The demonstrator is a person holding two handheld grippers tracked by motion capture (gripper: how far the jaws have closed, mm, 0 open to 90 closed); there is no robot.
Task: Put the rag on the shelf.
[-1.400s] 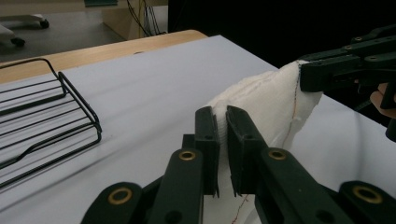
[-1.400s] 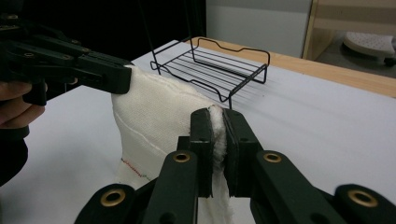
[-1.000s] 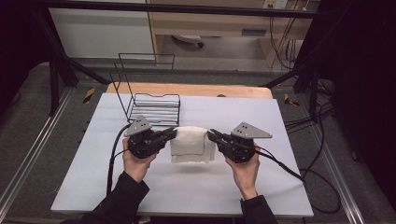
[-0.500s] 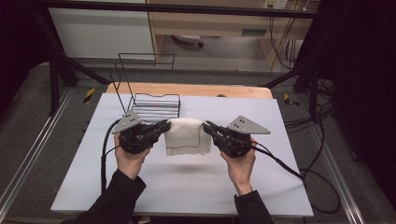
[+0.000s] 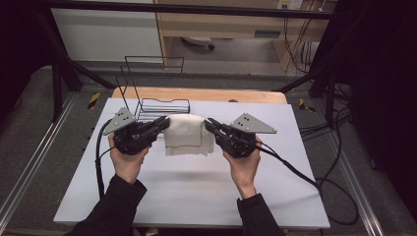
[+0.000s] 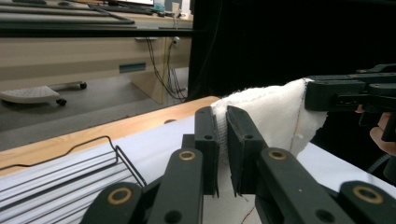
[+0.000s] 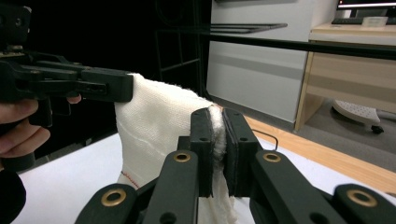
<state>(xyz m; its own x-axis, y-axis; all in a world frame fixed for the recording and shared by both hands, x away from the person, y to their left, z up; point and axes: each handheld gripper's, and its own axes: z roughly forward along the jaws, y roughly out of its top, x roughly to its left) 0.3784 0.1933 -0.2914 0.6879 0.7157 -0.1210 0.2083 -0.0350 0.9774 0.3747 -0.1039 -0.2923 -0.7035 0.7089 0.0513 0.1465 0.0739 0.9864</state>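
White cloth [image 5: 187,133] folded double, coarse knit, red thread at lower hem, held above white table [image 5: 196,187], just in front of wire rack [image 5: 152,101], left gripper [image 5: 161,125] clamped on one top corner, right gripper [image 5: 211,126] clamped on the other, cloth hanging slack between.

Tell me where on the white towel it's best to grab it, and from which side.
Grip the white towel at its two top corners, coming in from either side. The left gripper and right gripper each pinch a folded corner, so the cloth hangs flat between them.
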